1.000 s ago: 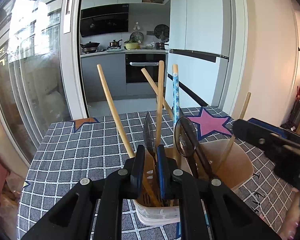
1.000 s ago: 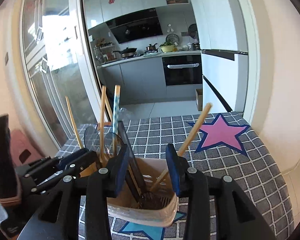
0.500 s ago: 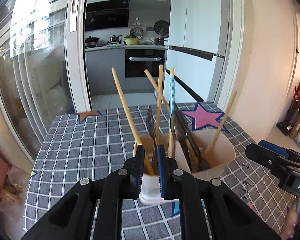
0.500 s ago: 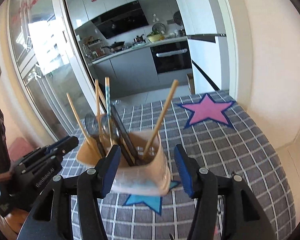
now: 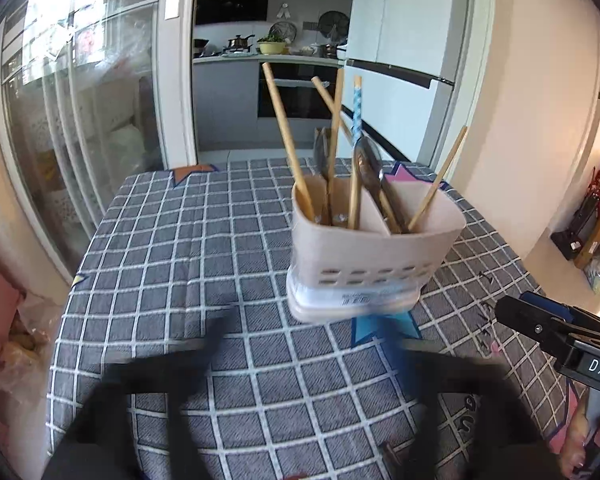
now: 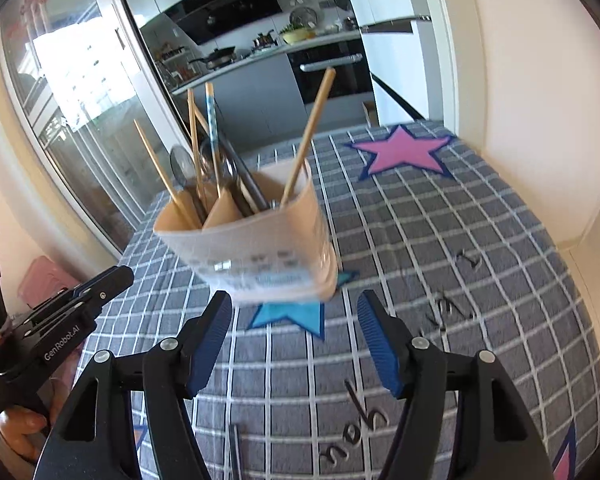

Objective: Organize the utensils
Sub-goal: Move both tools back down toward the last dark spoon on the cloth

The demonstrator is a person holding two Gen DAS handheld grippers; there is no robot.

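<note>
A beige utensil holder (image 5: pixel 376 248) (image 6: pixel 252 240) stands on the checked grey tablecloth (image 5: pixel 188 264). It holds wooden chopsticks (image 5: pixel 286 136), a blue patterned chopstick (image 5: pixel 357 108), spoons (image 5: pixel 367 160) and dark utensils. One chopstick (image 6: pixel 308 136) leans alone in the right compartment. My left gripper (image 5: pixel 304 344) is blurred, short of the holder, and its jaws are opening wide with nothing between them. My right gripper (image 6: pixel 296 320) is just in front of the holder's base. Its jaws are also opening, with only cloth between the blue pads (image 6: pixel 216 336).
A pink star (image 6: pixel 404 152) and a blue star (image 6: pixel 296 316) are printed on the cloth. A thin dark item (image 6: pixel 236 452) lies near the front edge. Sliding glass doors stand to the left and a kitchen lies behind. A person's hand (image 6: pixel 16 428) holds the left gripper.
Both grippers have drawn back from the holder, which stays on the cloth. The left jaws, narrow at the holder's rim before, now stand wide. The right jaws have spread further apart.
</note>
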